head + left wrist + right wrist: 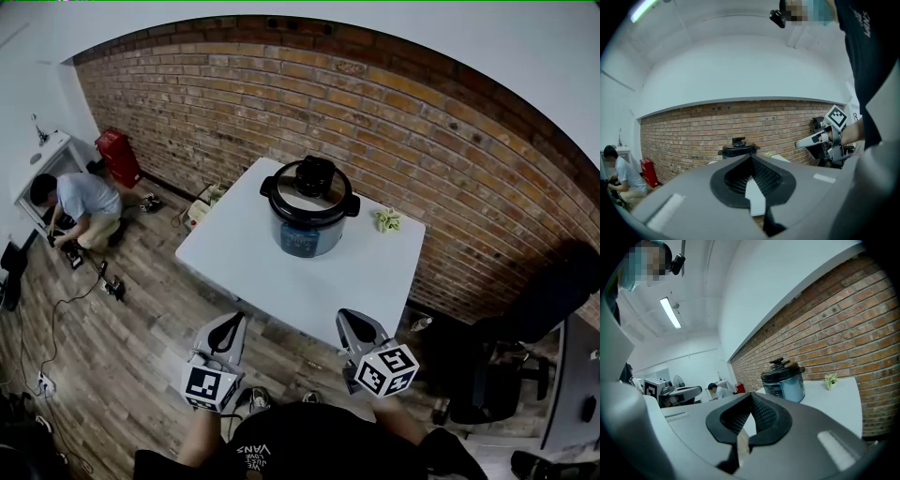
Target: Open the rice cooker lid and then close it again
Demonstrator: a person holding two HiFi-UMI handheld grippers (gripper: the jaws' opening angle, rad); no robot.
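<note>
Along the back, brick wall [422,122]; below it, wood floor [122,347]. On that floor, white table [375,272], far side close to the wall. Right of table, black chair [525,319]. Far left, crouching person [80,202] beside red object [120,155]. Toward the table's far side, rice cooker [309,220], upright, lid [309,183] down and seated, black knob on top. By the table's near edge, left gripper [232,323] and right gripper [347,321], side by side, aimed toward the rice cooker, well apart from it. Both claws closed, pads together, nothing held between them. Right of the rice cooker, apart from it, small green sprig [387,221] on the tabletop.
</note>
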